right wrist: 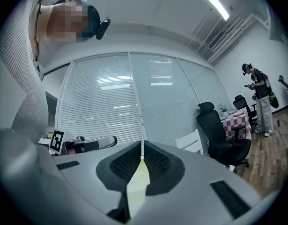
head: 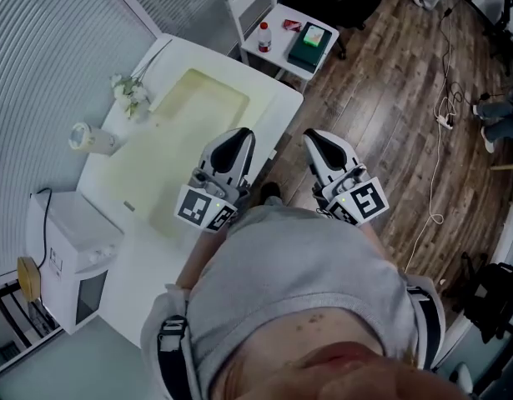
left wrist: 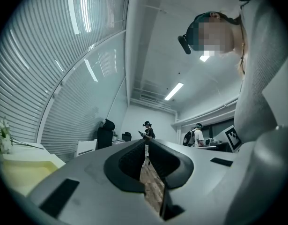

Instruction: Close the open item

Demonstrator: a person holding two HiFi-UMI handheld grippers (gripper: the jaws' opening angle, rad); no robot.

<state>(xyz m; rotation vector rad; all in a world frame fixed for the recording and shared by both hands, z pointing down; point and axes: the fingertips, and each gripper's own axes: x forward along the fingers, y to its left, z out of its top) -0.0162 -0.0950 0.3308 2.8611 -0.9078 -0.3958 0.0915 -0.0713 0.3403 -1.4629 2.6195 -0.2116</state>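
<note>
the left gripper [head: 238, 140] and the right gripper [head: 316, 138] are held close to the person's chest, each with its jaws closed on nothing. further off, a white appliance [head: 68, 240], a dark recess showing at its front, is seen on the counter's [head: 269, 98] near left corner, well apart from both grippers.

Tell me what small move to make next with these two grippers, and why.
Probably turn left and lower the left gripper toward the white appliance at the end of the table; its front seems open. Both the left and the right gripper are shut, empty, and held near the chest, touching nothing.
</note>
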